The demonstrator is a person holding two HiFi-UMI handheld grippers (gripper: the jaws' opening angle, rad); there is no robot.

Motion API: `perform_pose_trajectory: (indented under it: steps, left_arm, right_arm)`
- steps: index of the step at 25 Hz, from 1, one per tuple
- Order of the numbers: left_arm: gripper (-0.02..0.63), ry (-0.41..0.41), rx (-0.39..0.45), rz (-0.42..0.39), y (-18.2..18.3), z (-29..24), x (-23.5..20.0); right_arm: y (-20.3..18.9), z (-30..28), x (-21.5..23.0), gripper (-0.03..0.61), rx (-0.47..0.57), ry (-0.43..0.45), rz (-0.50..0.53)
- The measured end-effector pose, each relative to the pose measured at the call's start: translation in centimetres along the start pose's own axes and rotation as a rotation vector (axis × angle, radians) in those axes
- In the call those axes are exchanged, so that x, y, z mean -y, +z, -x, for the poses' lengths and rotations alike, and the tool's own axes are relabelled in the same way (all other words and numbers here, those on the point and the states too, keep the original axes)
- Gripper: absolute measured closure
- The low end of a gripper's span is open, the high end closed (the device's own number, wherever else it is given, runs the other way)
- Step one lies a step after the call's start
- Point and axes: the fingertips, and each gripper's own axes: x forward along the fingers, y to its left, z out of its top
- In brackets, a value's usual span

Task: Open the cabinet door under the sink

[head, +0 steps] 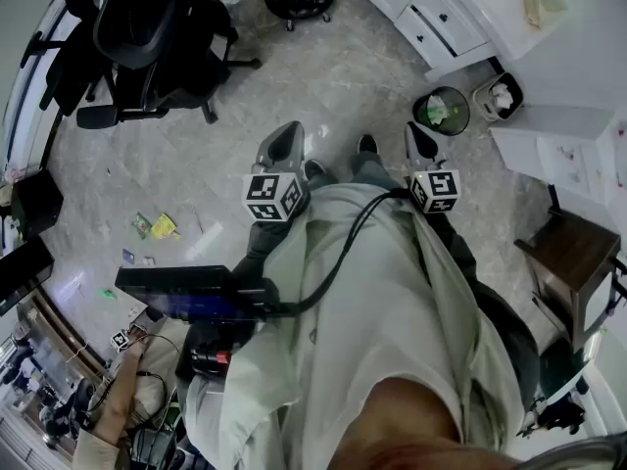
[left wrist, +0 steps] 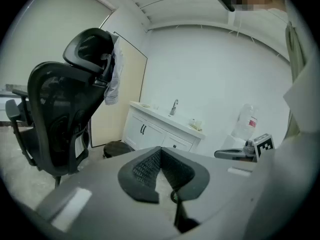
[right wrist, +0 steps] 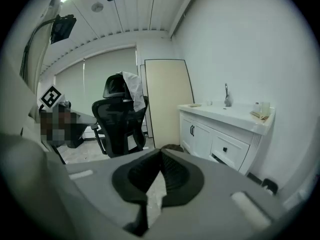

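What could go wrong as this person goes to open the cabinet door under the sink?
The round stool sits on the floor near the cabinet doors, so a foot might catch it. Both the left gripper and the right gripper have jaws together; unless opened, they may just bump the small handles.

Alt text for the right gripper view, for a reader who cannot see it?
The right gripper, its tongs shut and empty, is held well away from a white sink cabinet at the right, whose doors are closed. A black office chair stands beyond at the left.
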Motion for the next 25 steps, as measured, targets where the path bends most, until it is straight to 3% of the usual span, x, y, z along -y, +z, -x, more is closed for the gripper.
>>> perform_pose_trajectory:
  steps: [15, 25]
  left_arm:
    - [0.607, -0.07, -0.032, 0.0, -0.2, -2.2, 1.4]
    - [0.607, -0.109, -0.033, -0.005, -1.1, -1.0, 1.4]
  right_arm:
    - [-0.8, 1.2, 2.1, 0.577, -0.011, -0.075, -0.051]
    - [-1.6, 2.9, 0.5, 0.577, -0.025, -0.106, -0.05]
